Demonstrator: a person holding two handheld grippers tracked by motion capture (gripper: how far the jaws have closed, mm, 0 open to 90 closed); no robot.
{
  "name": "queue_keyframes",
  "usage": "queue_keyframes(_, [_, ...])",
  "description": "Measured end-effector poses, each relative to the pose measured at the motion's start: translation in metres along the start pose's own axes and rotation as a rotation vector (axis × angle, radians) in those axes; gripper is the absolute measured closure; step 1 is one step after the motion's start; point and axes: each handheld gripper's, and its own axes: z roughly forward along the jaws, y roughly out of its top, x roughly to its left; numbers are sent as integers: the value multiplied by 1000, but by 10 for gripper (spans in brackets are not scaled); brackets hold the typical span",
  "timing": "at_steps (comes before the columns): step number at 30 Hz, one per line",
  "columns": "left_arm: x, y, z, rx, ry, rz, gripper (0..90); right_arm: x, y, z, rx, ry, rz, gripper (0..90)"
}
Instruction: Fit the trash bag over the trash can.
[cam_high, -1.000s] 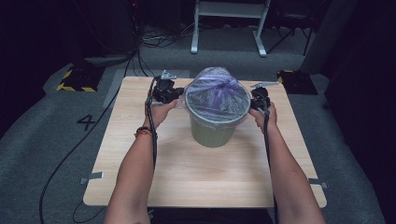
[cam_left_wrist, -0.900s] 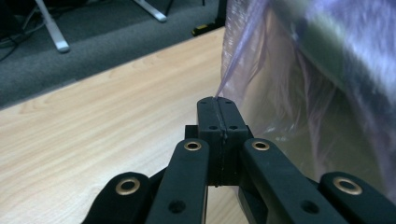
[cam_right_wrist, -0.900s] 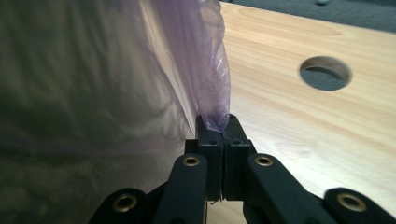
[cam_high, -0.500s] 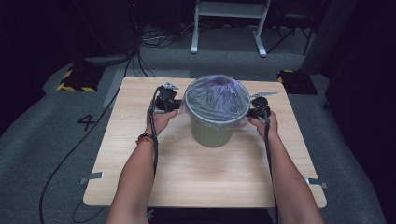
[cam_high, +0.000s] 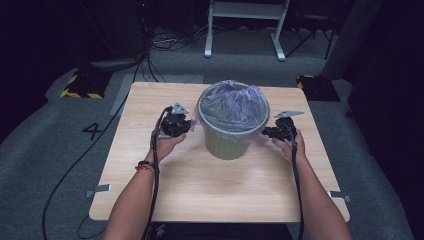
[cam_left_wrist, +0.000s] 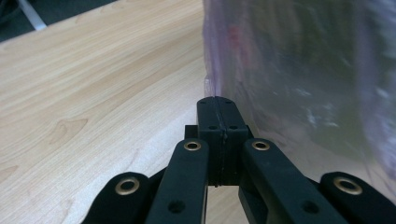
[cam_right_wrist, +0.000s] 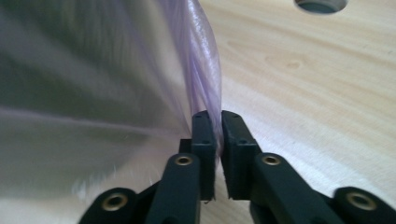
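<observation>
Since the earlier frames both hands have sunk from rim height to the flanks of the bin (cam_high: 229, 137), which stands in the same spot mid-desk (cam_high: 200, 185). One bin, one purple bag (cam_high: 234, 102) lining it, two grippers. Left of the bin, the left gripper (cam_left_wrist: 216, 103) has its jaws pressed together on the bag's skirt. Right of the bin, the right gripper (cam_right_wrist: 217, 122) has just been opening; film still runs through its narrow gap.
</observation>
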Motion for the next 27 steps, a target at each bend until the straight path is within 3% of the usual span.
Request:
queue_keyframes(2, [-6,-1,-7,-10,17,39,760,0,0,-3,-8,-32,6,607])
queue_keyframes(4, [-11,-2,-15,-20,40,73,650,0,2,-11,-39,-48,19,519])
queue_keyframes(7, [-16,-3,-28,-62,49,73,435,5,3,-28,-75,-97,-18,411])
queue_keyframes(9, [-19,-3,-36,-89,32,77,355,8,3,-41,-95,-112,-58,375])
queue_keyframes(11, [-22,-1,-41,-103,2,102,318,9,4,-53,-129,-101,-66,341])
queue_keyframes(13, [-26,2,-41,-90,-33,119,279,12,5,-66,-168,-88,-76,308])
queue_keyframes(15, [-33,3,-40,-70,-51,153,253,20,7,-76,-195,-52,-124,283])
queue_keyframes(18, [-43,3,-37,-52,-47,189,266,39,6,-82,-204,-9,-216,270])
queue_keyframes(20, [-48,2,-38,-74,9,213,368,52,2,-83,-205,22,-258,225])
queue_keyframes(22, [-50,1,-36,-83,19,210,514,62,-5,-83,-235,50,-272,220])
queue_keyframes(24, [-52,0,-33,-62,46,207,587,72,-9,-77,-237,41,-291,206])
queue_keyframes(27, [-52,-1,-32,-75,58,207,678,83,-14,-70,-233,27,-309,215])
